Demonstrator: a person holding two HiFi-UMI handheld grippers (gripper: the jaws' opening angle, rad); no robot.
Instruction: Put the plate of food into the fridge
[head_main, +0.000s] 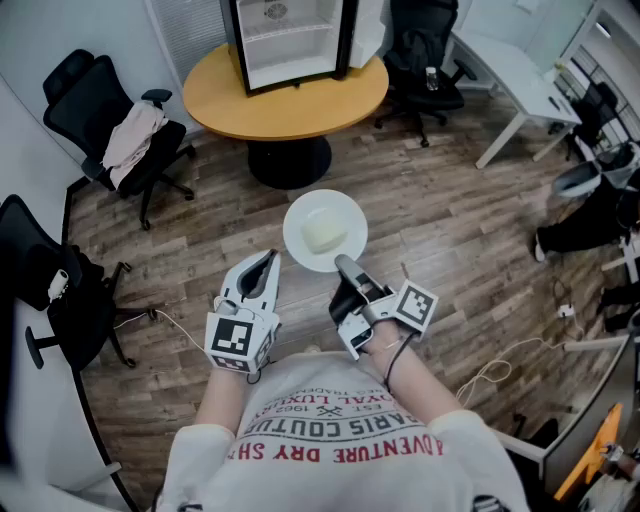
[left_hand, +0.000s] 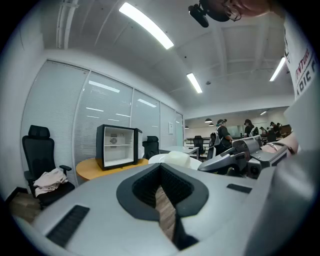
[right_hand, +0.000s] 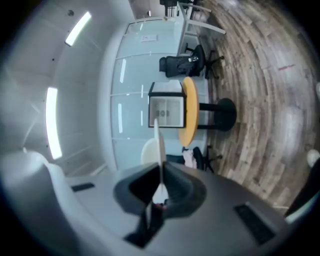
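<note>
A white plate (head_main: 296, 216) carrying a pale block of food (head_main: 325, 232) hangs over the wooden floor in front of me. My right gripper (head_main: 343, 264) is shut on its near rim. The right gripper view shows the plate (right_hand: 159, 145) edge-on between the jaws, with the food (right_hand: 149, 152) to one side. My left gripper (head_main: 268, 260) floats just left of the plate, shut and holding nothing. A small black fridge (head_main: 290, 40) stands with its door open on a round wooden table (head_main: 220, 105) ahead. It also shows as the fridge (left_hand: 117, 146) in the left gripper view and the fridge (right_hand: 167, 110) in the right gripper view.
Black office chairs (head_main: 120, 140) stand left of the table, one draped with clothes. Another chair (head_main: 425, 70) and a white desk (head_main: 520, 75) are at the right. Cables (head_main: 500, 365) lie on the floor. People (left_hand: 220, 135) stand far off.
</note>
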